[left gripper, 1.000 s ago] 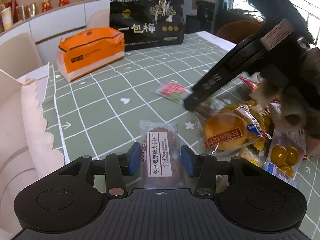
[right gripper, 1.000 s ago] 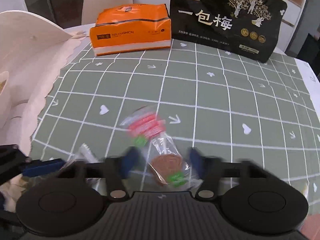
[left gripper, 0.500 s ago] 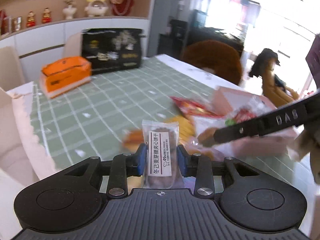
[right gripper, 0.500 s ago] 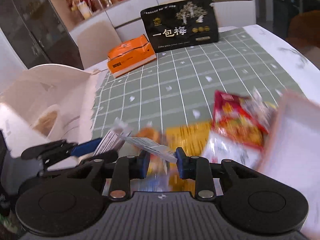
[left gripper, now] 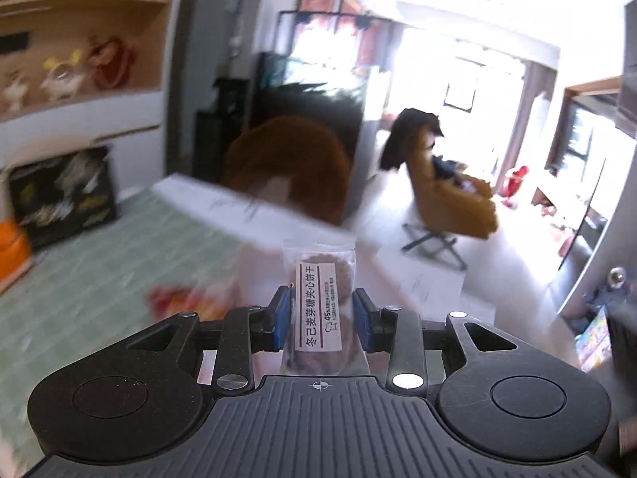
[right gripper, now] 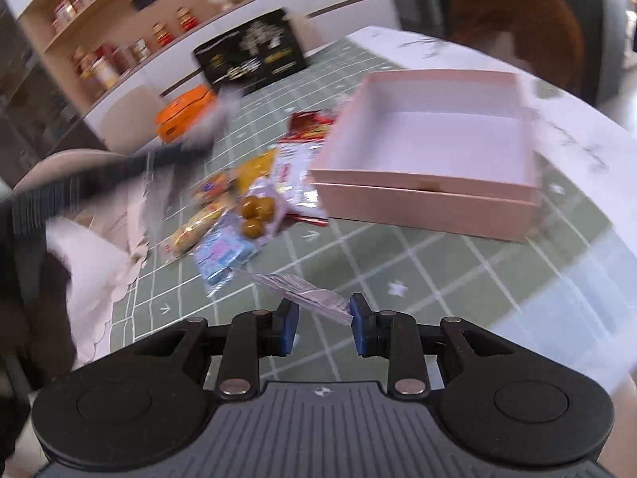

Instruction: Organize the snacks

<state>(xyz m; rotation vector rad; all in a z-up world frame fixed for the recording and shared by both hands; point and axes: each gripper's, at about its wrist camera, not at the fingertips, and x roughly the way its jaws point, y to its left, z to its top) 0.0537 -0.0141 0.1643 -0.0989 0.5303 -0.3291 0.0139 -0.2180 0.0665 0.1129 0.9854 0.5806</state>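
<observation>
Biscuit packet [left gripper: 320, 310] sits clamped by its sides in the left gripper [left gripper: 321, 314], light but crushable. Right gripper [right gripper: 321, 320] pinches a thin, crinkly wrapper [right gripper: 306, 292] near the empty pink box [right gripper: 422, 199].

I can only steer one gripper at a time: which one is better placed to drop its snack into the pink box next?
Probably right. The right gripper holds a clear wrapper and faces the open pink box just ahead. The left gripper grips its biscuit packet, but its view is blurred, aimed past the table.
</observation>
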